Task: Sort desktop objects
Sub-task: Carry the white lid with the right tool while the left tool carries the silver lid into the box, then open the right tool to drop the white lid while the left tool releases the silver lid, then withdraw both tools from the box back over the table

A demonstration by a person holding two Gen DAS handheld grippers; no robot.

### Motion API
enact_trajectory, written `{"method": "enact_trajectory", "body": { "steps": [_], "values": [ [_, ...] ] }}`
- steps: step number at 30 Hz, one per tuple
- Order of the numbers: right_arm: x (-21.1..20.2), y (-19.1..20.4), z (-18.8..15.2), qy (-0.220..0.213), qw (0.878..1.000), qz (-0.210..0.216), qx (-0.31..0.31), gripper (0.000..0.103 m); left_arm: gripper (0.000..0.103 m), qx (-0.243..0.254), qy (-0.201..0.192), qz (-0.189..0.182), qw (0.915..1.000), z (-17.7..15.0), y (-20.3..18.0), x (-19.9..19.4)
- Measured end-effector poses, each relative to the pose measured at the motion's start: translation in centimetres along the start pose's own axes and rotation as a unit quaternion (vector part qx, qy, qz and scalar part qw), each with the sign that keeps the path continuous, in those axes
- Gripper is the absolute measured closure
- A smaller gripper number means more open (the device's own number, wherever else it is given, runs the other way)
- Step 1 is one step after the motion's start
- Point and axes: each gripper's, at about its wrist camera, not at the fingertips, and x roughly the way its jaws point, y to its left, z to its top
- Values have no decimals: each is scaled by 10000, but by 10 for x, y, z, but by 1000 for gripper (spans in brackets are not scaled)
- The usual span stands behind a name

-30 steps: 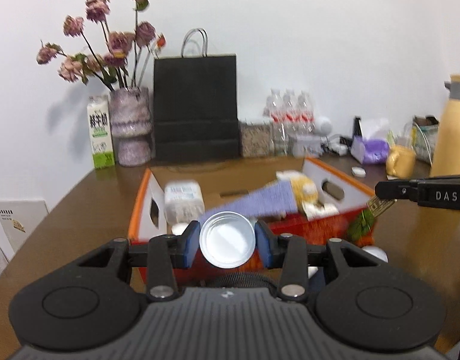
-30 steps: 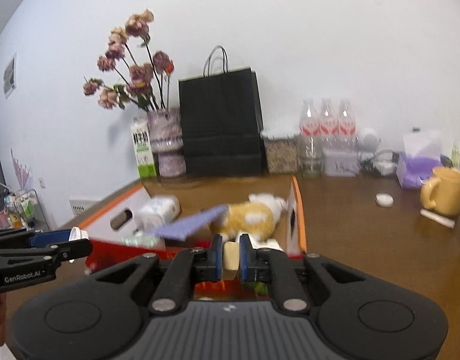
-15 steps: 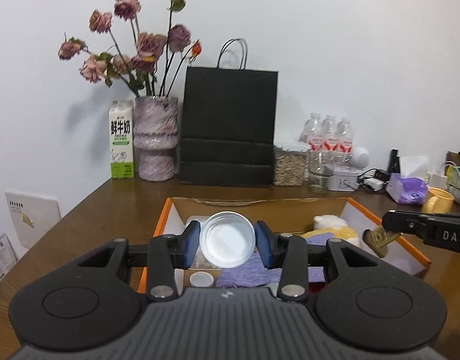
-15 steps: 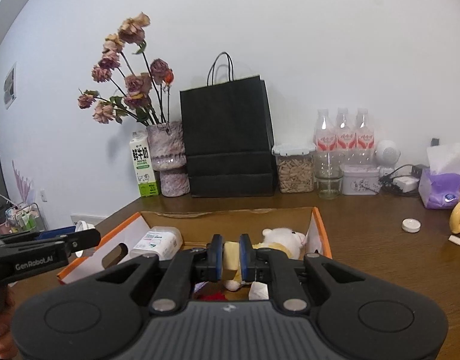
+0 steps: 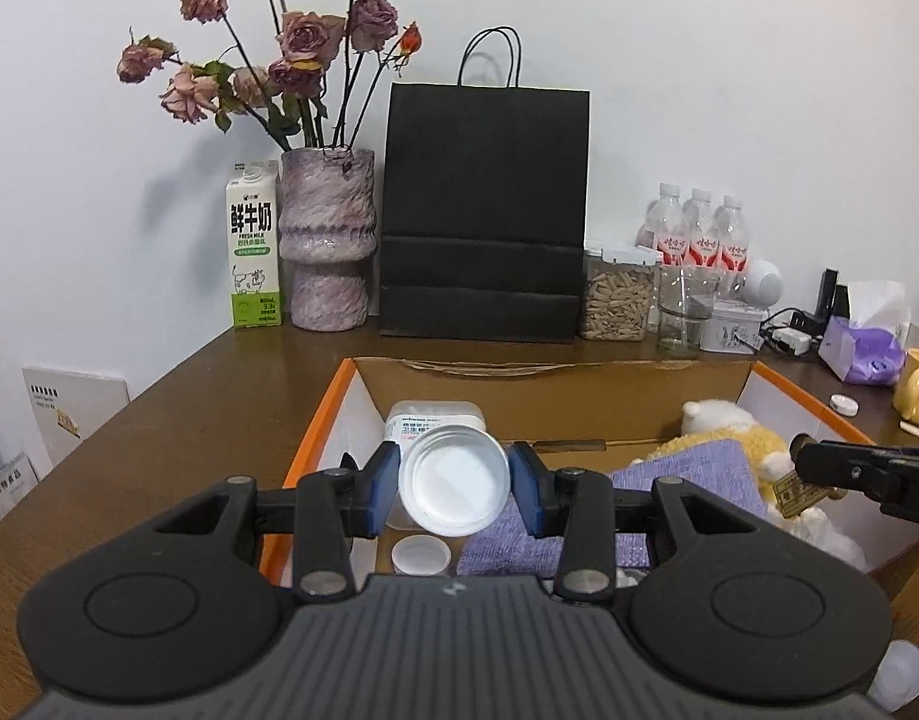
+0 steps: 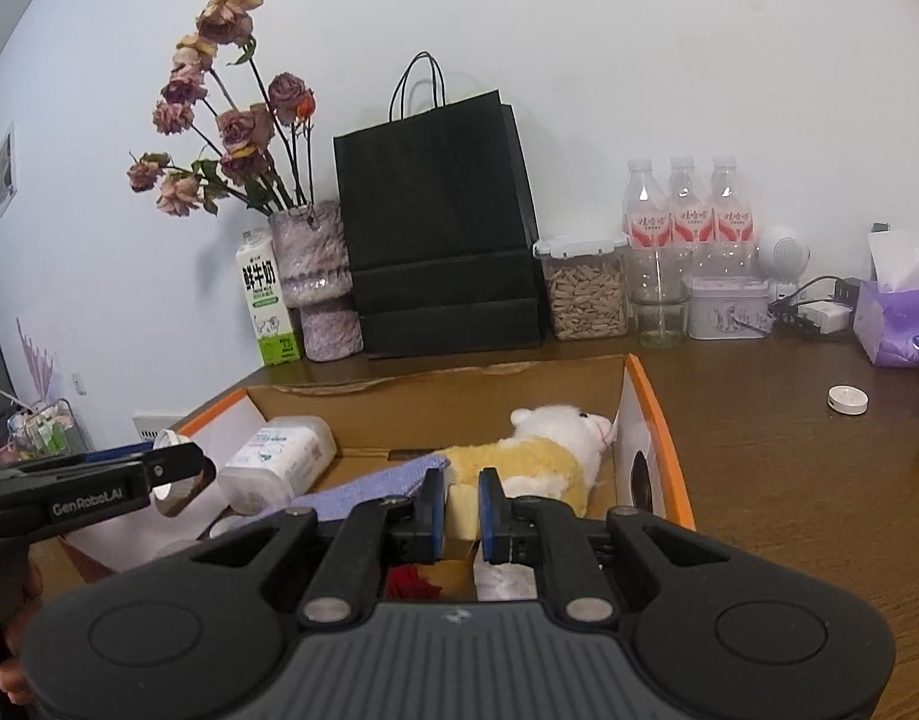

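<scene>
My left gripper (image 5: 453, 486) is shut on a white round cap (image 5: 455, 495), its hollow side facing the camera. It hangs over the near left part of an orange-rimmed cardboard box (image 5: 315, 438). In the right wrist view the left gripper (image 6: 177, 474) shows at the left edge with the cap (image 6: 173, 498). My right gripper (image 6: 461, 507) is shut on a small pale yellow packet (image 6: 462, 510) above the box's (image 6: 657, 420) near right side. The packet's gold label (image 5: 798, 489) shows in the left wrist view. In the box lie a plush toy (image 6: 549, 450), a purple cloth (image 5: 687, 480), a wipes pack (image 5: 435, 414) and another white cap (image 5: 420, 555).
Along the back wall stand a milk carton (image 5: 252, 246), a vase of dried roses (image 5: 327, 240), a black paper bag (image 5: 483, 210), a snack jar (image 5: 615, 294), water bottles (image 5: 699, 234) and a glass (image 5: 681, 312). A tissue pack (image 6: 897, 324) and a small white lid (image 6: 847, 399) lie on the right.
Both grippers have moved forward and slightly down over the box, which now lies squarely below them. Each keeps hold of its object.
</scene>
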Motion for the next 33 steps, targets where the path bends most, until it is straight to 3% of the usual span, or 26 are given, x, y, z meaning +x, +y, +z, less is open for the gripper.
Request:
{"method": "enact_trajectory", "body": {
  "steps": [5, 6, 7, 8, 9, 10, 12, 14, 33],
  "values": [
    [1, 2, -3, 23, 9999, -112, -72, 88, 61, 148, -1, -16, 9999, -4, -7, -1],
    [1, 2, -3, -11, 9999, -153, -77, 87, 55, 178, -38, -8, 9998, -5, -8, -2],
    [-1, 2, -3, -50, 9998, -168, -83, 73, 43, 186, -79, -12, 9998, -5, -9, -4],
    [-2, 2, -3, -87, 9998, -174, -84, 49, 35, 174, -141, -6, 9997, -5, -9, -6],
    [-4, 3, -3, -143, 9997, -195, -104, 38, 21, 166, -215, 5, 9996, -4, -9, -8],
    [-6, 5, -3, -225, 9994, -219, -151, 26, 14, 162, -304, 11, 9994, -4, -9, -11],
    [-11, 8, -3, -413, 9985, -272, -254, 10, 0, 141, -429, 28, 9990, -4, -10, -15],
    [-14, 10, -2, -535, 9977, -295, -302, 0, 0, 117, -555, 69, 9984, -3, -10, -18],
    [-16, 9, -6, -536, 9970, -479, -293, 0, 0, 35, -520, 150, 9985, -7, -8, -18]
  ]
}}
